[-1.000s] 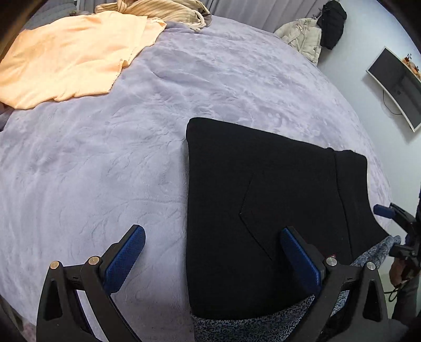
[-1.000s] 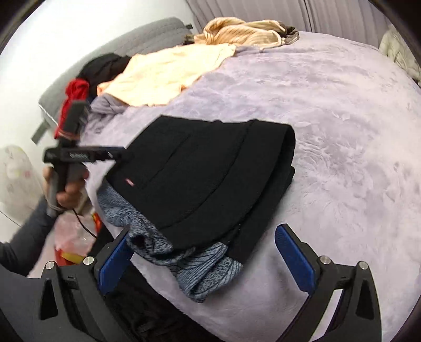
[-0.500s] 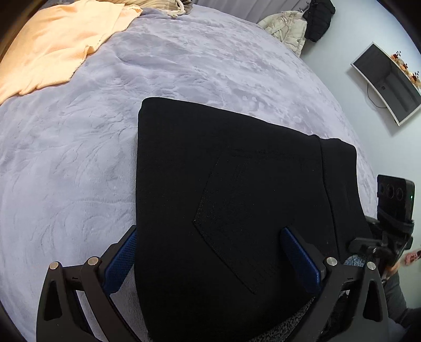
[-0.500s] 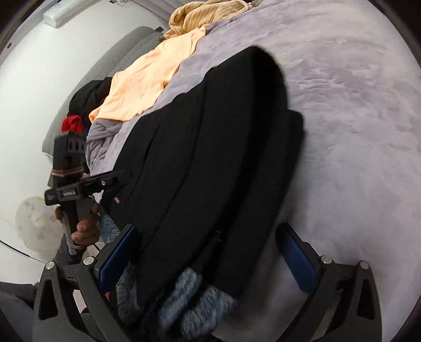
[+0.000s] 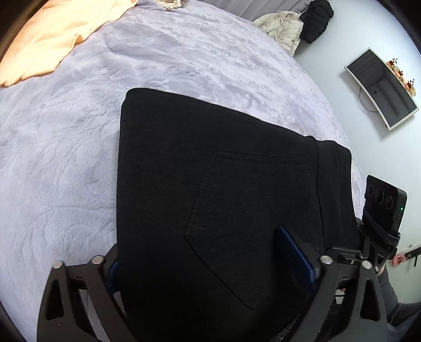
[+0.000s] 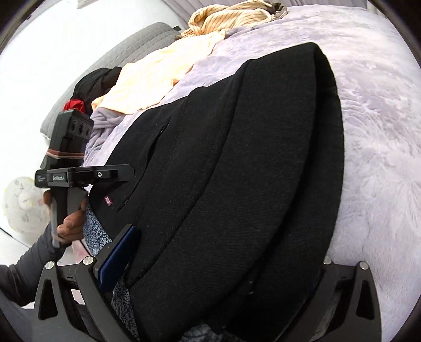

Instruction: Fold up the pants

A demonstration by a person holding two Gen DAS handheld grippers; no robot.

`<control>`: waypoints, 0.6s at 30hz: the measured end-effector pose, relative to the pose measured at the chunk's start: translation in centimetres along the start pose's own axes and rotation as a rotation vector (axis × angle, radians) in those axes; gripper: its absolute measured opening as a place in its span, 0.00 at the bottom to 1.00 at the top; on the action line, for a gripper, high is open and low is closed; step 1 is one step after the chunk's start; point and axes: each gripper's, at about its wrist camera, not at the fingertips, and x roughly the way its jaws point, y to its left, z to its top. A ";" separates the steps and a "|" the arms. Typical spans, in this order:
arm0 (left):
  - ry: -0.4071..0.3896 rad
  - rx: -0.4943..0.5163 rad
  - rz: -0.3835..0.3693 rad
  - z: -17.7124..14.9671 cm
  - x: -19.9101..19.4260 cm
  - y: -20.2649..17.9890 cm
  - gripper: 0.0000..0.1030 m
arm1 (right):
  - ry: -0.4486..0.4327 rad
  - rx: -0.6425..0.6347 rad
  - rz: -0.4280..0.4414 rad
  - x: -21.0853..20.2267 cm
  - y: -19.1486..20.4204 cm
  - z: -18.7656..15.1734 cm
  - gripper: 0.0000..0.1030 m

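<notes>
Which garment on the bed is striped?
The rumpled tan striped top at the far edge of the bed. The peach garment beside it is plain, and the folded black pants between the grippers are solid black.

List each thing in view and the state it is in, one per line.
black pants: folded, flat on the bed.
left gripper: open, straddling the pants' near edge.
right gripper: open, straddling the pants.
patterned garment: bunched under the pants.
peach garment: spread out, unfolded.
striped garment: crumpled.
</notes>
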 end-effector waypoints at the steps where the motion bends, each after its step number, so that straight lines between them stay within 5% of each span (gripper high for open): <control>1: -0.003 0.000 0.004 -0.1 -0.2 -0.3 0.86 | 0.011 0.009 0.002 -0.1 -0.1 0.1 1.00; 5: -0.024 0.034 0.059 -0.4 -1.2 -2.0 0.76 | -0.013 0.023 -0.027 -1.0 0.9 0.6 0.93; 9: -0.052 0.050 0.098 -0.3 -2.4 -4.0 0.68 | -0.037 0.063 0.026 -2.8 0.2 1.0 0.59; 18: -0.075 0.086 0.040 3.5 -2.2 -10.4 0.61 | -0.141 0.017 -0.056 -9.3 -1.1 3.1 0.57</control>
